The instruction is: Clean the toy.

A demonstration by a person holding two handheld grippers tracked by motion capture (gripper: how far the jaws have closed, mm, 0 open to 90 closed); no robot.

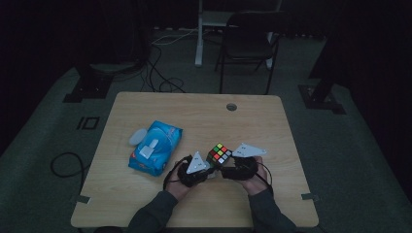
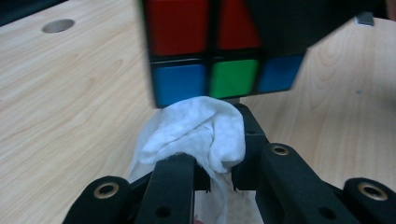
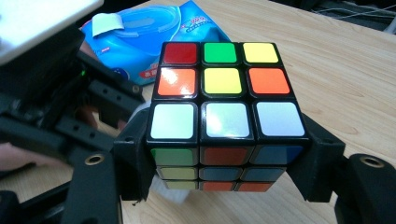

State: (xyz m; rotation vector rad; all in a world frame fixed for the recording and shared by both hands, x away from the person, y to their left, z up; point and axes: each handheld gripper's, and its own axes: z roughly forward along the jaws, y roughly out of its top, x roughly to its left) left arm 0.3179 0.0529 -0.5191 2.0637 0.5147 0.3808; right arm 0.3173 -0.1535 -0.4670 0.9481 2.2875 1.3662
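A: Nearest to us, what do we hold in the left gripper (image 2: 212, 161)?

B: We pinch a crumpled white wipe (image 2: 196, 133) there; the jaws are pressed together on it, and the wad bulges out above them. Its top touches the lower edge of the cube (image 2: 205, 51), at the blue and green squares.

A: And our right gripper (image 3: 224, 168)?

B: Its jaws clamp the cube (image 3: 222, 116) from both sides, partway spread to take its width. The cube sits upright between them, lifted off the table (image 3: 355, 84). Its top face shows a white row nearest us, then orange, yellow, orange, then red, green, yellow.

A: Where is all that from above?

B: Near our edge of the table (image 1: 145, 204), a little right of the middle. The cube (image 1: 219, 155) sits between the left gripper (image 1: 210, 170) and the right gripper (image 1: 227, 167), with our two hands close together.

A: And farther off?

B: A blue wipe pack (image 1: 156, 147) lies left of the cube, flap up. A small pale lump (image 1: 137, 137) touches its left side; we cannot tell what it is. A round hole (image 1: 231, 107) sits near the far edge.
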